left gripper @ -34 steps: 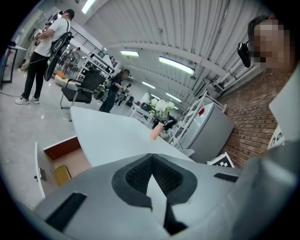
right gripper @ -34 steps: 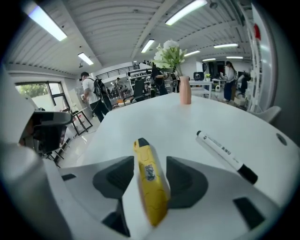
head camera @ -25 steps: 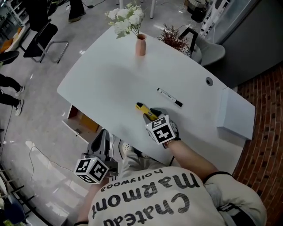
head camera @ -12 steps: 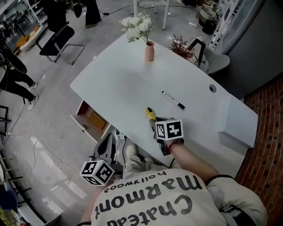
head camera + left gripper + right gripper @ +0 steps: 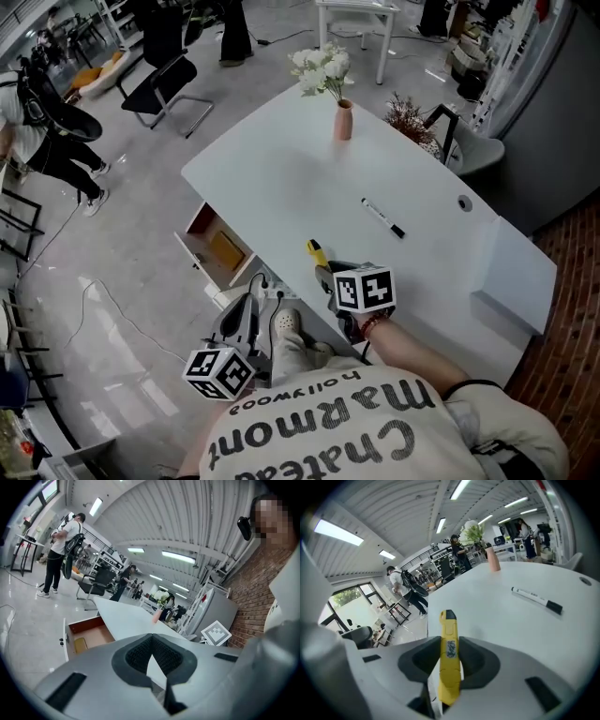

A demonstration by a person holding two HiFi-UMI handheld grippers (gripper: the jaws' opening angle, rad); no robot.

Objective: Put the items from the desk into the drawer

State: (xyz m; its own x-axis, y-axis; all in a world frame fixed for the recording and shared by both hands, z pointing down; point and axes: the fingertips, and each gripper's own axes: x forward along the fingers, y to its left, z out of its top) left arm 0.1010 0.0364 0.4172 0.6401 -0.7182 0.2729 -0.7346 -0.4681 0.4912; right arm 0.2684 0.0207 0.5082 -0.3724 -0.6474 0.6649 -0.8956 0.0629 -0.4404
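My right gripper (image 5: pixel 325 270) is shut on a yellow utility knife (image 5: pixel 315 252), held just above the near edge of the white desk (image 5: pixel 281 173). In the right gripper view the knife (image 5: pixel 449 656) stands up between the pads, its black tip pointing away. A black-capped white marker (image 5: pixel 382 217) lies on the desk to the right, also seen as the marker (image 5: pixel 536 600). Left of the desk the drawer (image 5: pixel 199 251) hangs open with a flat yellowish item (image 5: pixel 226 248) inside. My left gripper (image 5: pixel 246 314) is low beside the desk, shut and empty, facing the drawer (image 5: pixel 89 631).
A pink vase of white flowers (image 5: pixel 343 120) stands at the desk's far side, with a dried plant (image 5: pixel 410 114) behind it. A white box (image 5: pixel 514 272) sits at the right end. A power strip (image 5: pixel 267 286) lies on the floor. A chair (image 5: pixel 169 80) and people stand further off.
My right gripper has carried the knife up and left, away from the marker, toward the desk's near edge. My left gripper has moved along beside the desk. The open drawer has come fully into view.
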